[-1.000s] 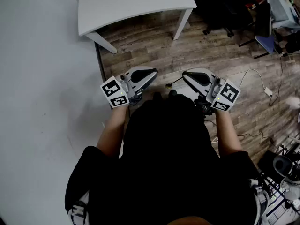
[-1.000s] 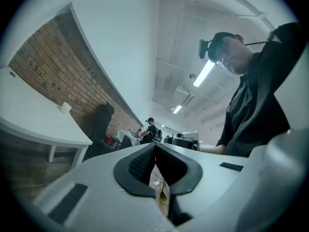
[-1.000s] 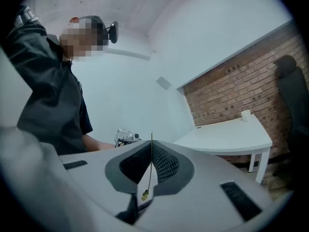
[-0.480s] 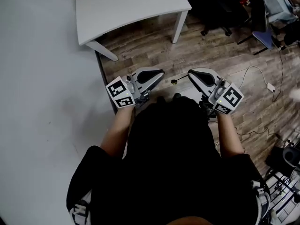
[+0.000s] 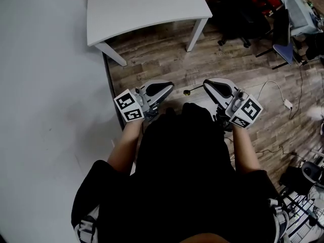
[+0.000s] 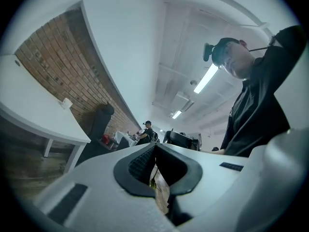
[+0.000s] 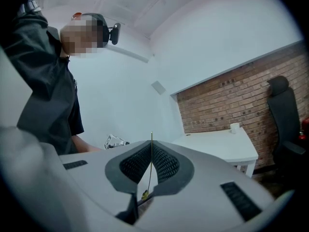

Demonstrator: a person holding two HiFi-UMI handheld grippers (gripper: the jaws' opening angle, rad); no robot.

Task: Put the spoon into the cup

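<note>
Both closed on nothing: left gripper (image 5: pixel 167 87) and right gripper (image 5: pixel 207 84), jaws together, held close to my body over the wood-plank floor (image 5: pixel 243 59). No spoon in any view. There's a small white cup-like thing (image 7: pixel 234 127) on the white rectangular table (image 5: pixel 147 6), well apart from my fingers. I expect the spoon to be light, stiff and slippery, so I'd pinch it mid-handle.

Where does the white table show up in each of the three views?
Head view: the white table lies at the top centre, on the wooden floor.
Left gripper view: the table is at the left edge, below the brick wall.
Right gripper view: the table is right of centre, in front of the brick wall.
Shared landmark: the black chair beside the table.
</note>
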